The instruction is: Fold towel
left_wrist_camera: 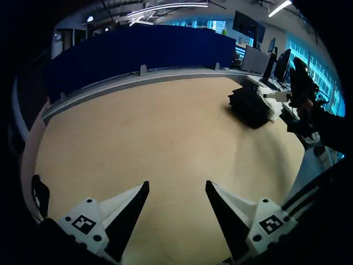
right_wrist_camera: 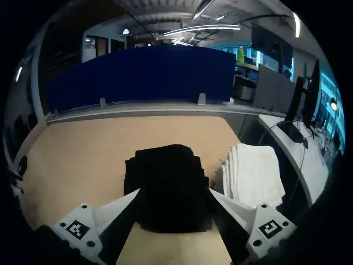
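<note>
A stack of folded black towels (right_wrist_camera: 167, 185) lies on the wooden table (right_wrist_camera: 75, 159), with a stack of folded white towels (right_wrist_camera: 253, 174) just to its right. My right gripper (right_wrist_camera: 174, 192) is open, its two fingers spread either side of the black stack; I cannot tell whether they touch it. In the left gripper view the black stack (left_wrist_camera: 249, 106) and white stack (left_wrist_camera: 272, 104) sit at the table's far right, where a hand (left_wrist_camera: 306, 106) holds the right gripper (left_wrist_camera: 282, 95) by them. My left gripper (left_wrist_camera: 176, 185) is open over bare table, holding nothing.
A blue partition (left_wrist_camera: 141, 53) and a grey ledge (left_wrist_camera: 132, 81) run along the table's far edge. Monitors (left_wrist_camera: 282, 62) and cables stand on the desk to the right. The table's right edge (left_wrist_camera: 304, 154) falls off near the towel stacks.
</note>
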### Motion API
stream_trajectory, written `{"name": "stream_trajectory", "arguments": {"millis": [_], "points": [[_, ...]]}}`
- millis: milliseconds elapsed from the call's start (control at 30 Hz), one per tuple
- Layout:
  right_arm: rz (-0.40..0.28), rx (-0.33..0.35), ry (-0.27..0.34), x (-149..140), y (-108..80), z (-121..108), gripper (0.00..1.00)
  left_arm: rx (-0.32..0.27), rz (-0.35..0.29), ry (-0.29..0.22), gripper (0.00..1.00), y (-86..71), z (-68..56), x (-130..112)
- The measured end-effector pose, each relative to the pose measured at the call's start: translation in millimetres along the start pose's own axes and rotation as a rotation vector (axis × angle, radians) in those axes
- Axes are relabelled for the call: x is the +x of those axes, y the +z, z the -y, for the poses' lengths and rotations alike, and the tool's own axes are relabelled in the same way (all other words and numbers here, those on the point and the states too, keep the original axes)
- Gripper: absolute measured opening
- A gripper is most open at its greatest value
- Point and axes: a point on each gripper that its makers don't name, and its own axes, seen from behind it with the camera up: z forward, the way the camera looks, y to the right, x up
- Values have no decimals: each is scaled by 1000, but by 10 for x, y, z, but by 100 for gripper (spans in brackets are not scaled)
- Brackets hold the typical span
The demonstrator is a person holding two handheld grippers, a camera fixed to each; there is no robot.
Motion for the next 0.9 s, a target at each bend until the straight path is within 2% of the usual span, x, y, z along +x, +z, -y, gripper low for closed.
{"name": "stream_trajectory", "arguments": {"millis": [367,700,900], "points": [[21,24,-24,-65,174,155,100,12,0,-9,94,-21,50,-36],[110,17,-55,-520,447,135,100,24,17,-21,94,-49,74,-123],[135,9,-59,-679,540,94,100,35,21,-29,94,-64,116,-148]]}}
